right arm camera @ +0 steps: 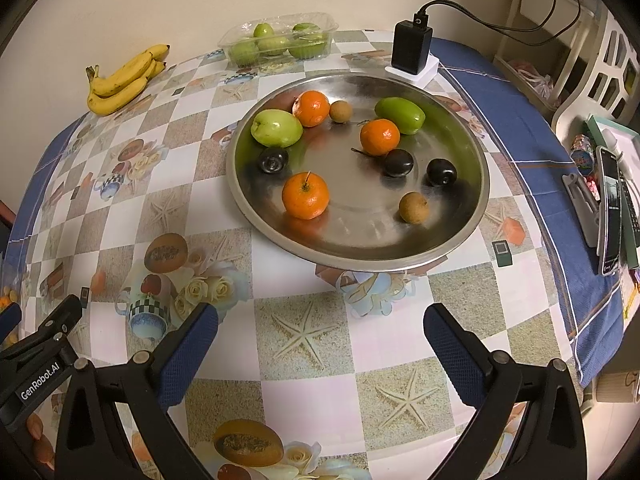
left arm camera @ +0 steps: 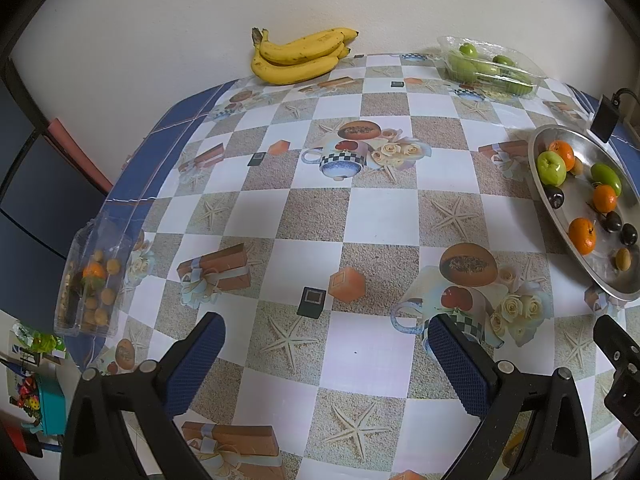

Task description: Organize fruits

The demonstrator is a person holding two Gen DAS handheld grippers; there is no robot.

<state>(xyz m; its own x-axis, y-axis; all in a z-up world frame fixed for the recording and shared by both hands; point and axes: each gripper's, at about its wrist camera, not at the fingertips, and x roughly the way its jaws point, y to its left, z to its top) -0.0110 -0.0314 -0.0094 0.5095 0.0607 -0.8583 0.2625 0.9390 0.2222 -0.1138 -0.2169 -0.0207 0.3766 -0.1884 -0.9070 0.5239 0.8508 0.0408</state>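
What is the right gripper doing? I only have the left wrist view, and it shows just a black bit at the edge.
Observer: The right gripper is open and empty, above the tablecloth, facing the tray.
Operator: What does the black box behind the tray stand on?
Observer: On a white block, which your view hides.
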